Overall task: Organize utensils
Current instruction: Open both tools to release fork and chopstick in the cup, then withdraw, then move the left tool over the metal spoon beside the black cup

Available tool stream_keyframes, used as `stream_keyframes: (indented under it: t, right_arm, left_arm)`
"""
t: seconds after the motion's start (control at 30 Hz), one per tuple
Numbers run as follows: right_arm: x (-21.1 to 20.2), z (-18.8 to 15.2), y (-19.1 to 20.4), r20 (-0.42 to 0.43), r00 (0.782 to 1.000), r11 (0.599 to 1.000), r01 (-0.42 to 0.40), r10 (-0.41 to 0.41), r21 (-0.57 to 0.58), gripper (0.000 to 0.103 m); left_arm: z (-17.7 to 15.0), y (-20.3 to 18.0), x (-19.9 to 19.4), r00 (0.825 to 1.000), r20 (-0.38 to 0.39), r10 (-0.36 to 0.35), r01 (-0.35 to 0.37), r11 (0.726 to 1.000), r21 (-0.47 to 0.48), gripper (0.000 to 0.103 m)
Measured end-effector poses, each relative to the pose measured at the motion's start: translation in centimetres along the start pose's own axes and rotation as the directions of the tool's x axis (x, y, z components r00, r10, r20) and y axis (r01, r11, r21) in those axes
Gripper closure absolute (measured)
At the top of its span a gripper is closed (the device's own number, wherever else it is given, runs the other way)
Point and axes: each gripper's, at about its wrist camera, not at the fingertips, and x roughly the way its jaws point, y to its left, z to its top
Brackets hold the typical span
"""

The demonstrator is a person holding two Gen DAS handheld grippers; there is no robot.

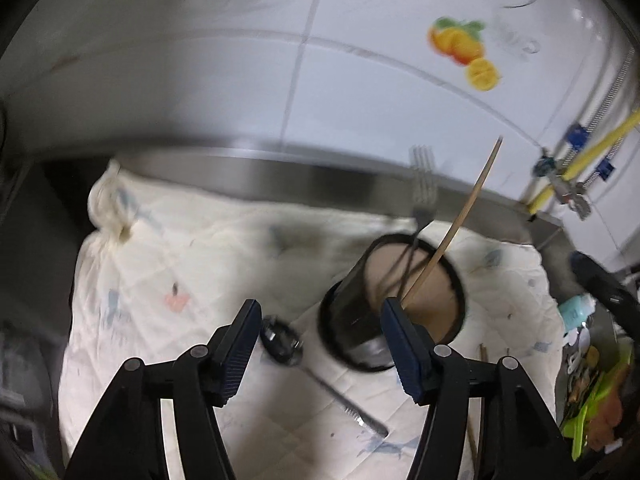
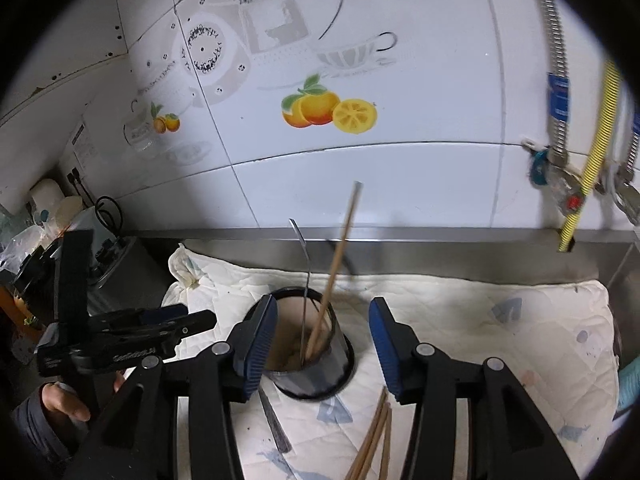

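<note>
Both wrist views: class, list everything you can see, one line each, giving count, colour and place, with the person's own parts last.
utensil holder: one, dark cylinder, upright on the cloth
fork: one, metal, standing in the holder
chopstick: one, wooden, leaning in the holder
spoon: one, metal, lying on the cloth left of the holder
loose chopsticks: several, wooden, lying on the cloth in front of the holder
quilted cloth: one, cream, covering the counter
fruit decal: orange and yellow, on the white wall tile
left hand-held gripper: one, black with blue pads, open
right hand-held gripper: one, black with blue pads, open
</note>
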Motion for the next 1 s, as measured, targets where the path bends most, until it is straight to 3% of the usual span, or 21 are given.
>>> stream_keyframes:
  t: [0.27,0.47,1.0]
  right_arm:
    - [-1.6,-2.0,-0.8,0.003,1.0,1.0,-0.003,0.003,0.018,0.05]
    - [-2.3,-3.5,-1.7,-0.004,1.0,1.0,0.01,-0.01,0.021,0.05]
    - [-3.1,-6.2,-3.8,-0.034,0.998,0.998,0.045,-0.044,0.031,0.05]
  left_arm:
    - [-3.6,1.2,2.8,0.994,-0.076,0.082,-0.088,0.993,-0.075,0.037]
    - [-5.5,2.8,6.2,0.979,-0.16,0.128,-0.154,0.974,-0.165,0.037]
    - [-7.9,0.1,10.6,0.944,-0.232,0.233,-0.26,0.961,-0.095,0.037]
